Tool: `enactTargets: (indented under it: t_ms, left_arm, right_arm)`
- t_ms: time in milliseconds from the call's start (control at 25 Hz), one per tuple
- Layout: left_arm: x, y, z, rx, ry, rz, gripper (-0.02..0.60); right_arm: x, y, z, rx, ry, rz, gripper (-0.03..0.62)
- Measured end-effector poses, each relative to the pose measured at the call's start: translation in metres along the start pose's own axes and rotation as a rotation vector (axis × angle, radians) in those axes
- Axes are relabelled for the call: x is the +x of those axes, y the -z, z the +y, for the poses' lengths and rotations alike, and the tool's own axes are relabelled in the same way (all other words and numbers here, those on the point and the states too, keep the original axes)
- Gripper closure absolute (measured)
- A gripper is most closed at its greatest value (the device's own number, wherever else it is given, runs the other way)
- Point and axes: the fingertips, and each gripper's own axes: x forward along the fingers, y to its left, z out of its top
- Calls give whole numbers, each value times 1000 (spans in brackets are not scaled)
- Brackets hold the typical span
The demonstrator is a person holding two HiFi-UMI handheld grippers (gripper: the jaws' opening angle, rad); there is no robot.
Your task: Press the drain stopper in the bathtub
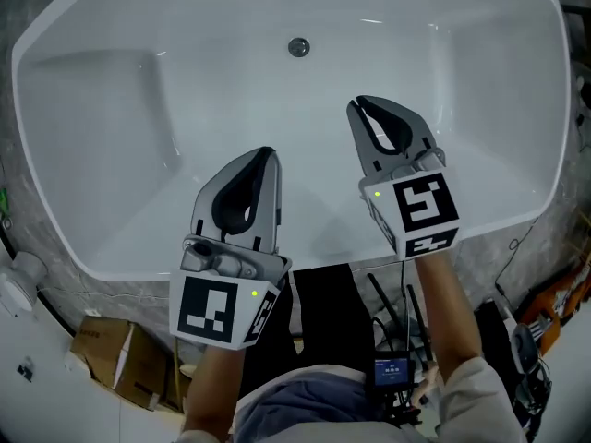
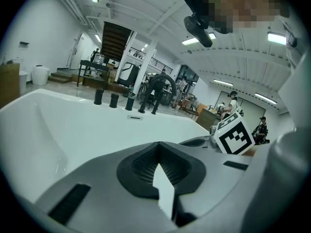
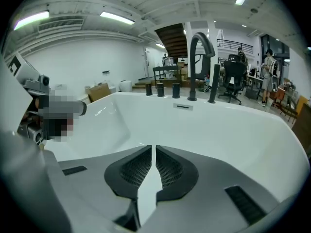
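Observation:
The round metal drain stopper (image 1: 298, 47) sits in the floor of the white bathtub (image 1: 120, 268), near its far side. Both grippers hang over the near half of the tub, pointing toward the drain and well short of it. My left gripper (image 1: 271, 152) is shut, its tips meeting with nothing between them (image 2: 158, 145). My right gripper (image 1: 354, 105) is a little further forward and also shut and empty (image 3: 153, 147). Neither gripper view shows the stopper; both look across the white tub wall (image 3: 218, 125).
A black arched faucet (image 3: 199, 47) and several black tap knobs (image 2: 113, 100) stand on the far rim, above an overflow slot (image 3: 183, 107). A cardboard box (image 1: 115, 353) lies on the floor at lower left, cables and gear (image 1: 536, 340) at lower right. People work in the background.

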Motion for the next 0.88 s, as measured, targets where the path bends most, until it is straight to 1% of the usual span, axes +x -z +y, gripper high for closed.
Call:
enactTargets:
  t_ms: [200,320,400,560,680,800,880]
  left_arm:
    - [21,14,13,-4,-8,15,575]
    - [37,21,13,-10,-16,21,575]
    - [54,32,16,-12,-23,29,575]
    - [94,70,38,-28,-31,81,577]
    - [103,76,37,-53,-29,128,575]
    - [107,78,41,-37,-40,114,575]
    - [121,92,55,-34,-50,116,575]
  right_arm:
    - [31,3,-5,-12,-13,6,571]
    - [42,11,-15,-20,-14,14,571]
    - [57,23,-24,-25,-21,23,571]
    - [108,50,-30,-25,-51,52,569]
    - [116,49,-29,-38,-58,64,562]
    - [118,50,-27,-52,-64,73,555]
    - [139,63,-29,-56,-72,91,550]
